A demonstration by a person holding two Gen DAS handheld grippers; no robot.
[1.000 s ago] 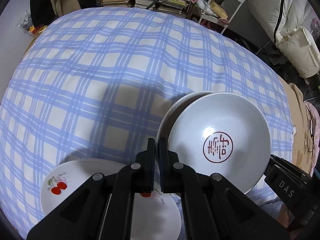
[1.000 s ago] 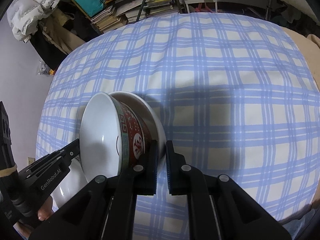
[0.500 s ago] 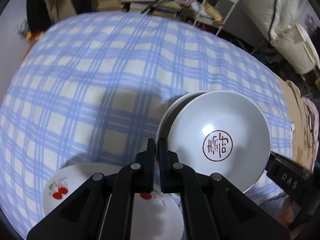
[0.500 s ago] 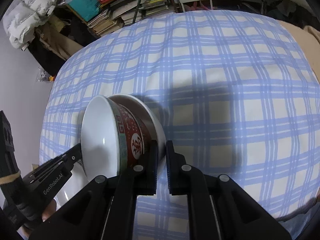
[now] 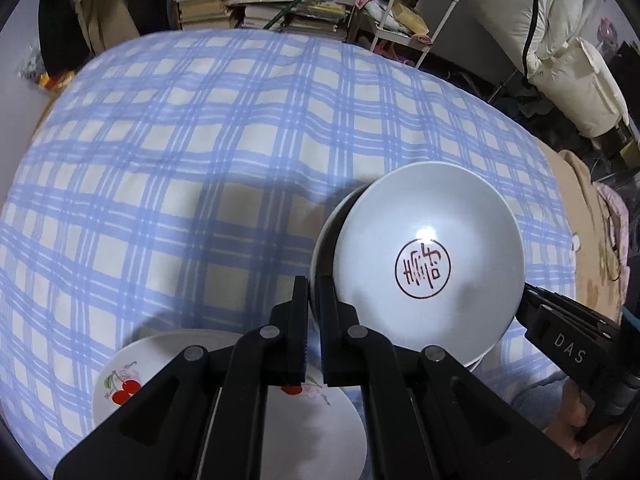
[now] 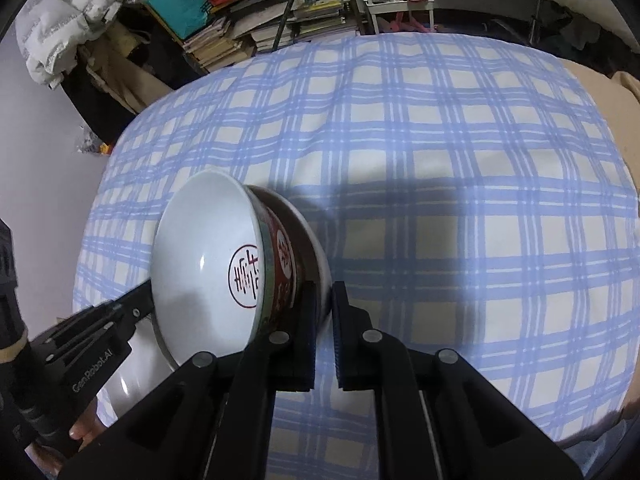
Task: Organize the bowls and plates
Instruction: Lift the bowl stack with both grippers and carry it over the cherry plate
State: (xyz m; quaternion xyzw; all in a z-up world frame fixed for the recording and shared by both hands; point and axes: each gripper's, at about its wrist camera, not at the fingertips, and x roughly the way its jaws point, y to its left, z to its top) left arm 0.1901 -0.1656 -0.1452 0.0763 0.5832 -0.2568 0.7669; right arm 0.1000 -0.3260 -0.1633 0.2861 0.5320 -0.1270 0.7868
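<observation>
A red-patterned bowl (image 5: 424, 248) (image 6: 208, 248), white inside with a red seal, sits nested in a white dish (image 5: 324, 232) (image 6: 318, 252). The pair is held tilted above the plaid cloth. My left gripper (image 5: 315, 292) is shut on the dish's rim on one side; the right wrist view shows its tip (image 6: 146, 290) at the bowl's left edge. My right gripper (image 6: 325, 296) is shut on the opposite rim and shows at the far right (image 5: 524, 296) of the left wrist view. A white plate with cherries (image 5: 132, 364) lies on the cloth beneath my left gripper.
The blue plaid cloth (image 5: 240, 140) covers a soft, wide surface. Stacked books (image 5: 280, 4), a white wire cart (image 5: 420, 8) and white padded bedding (image 5: 560, 40) stand beyond its far edge. A hand (image 5: 568, 428) grips the right gripper's handle.
The bowl's inside now faces the right wrist camera more, so its red seal has come into view. Both grippers keep their hold; the left view has shifted slightly.
</observation>
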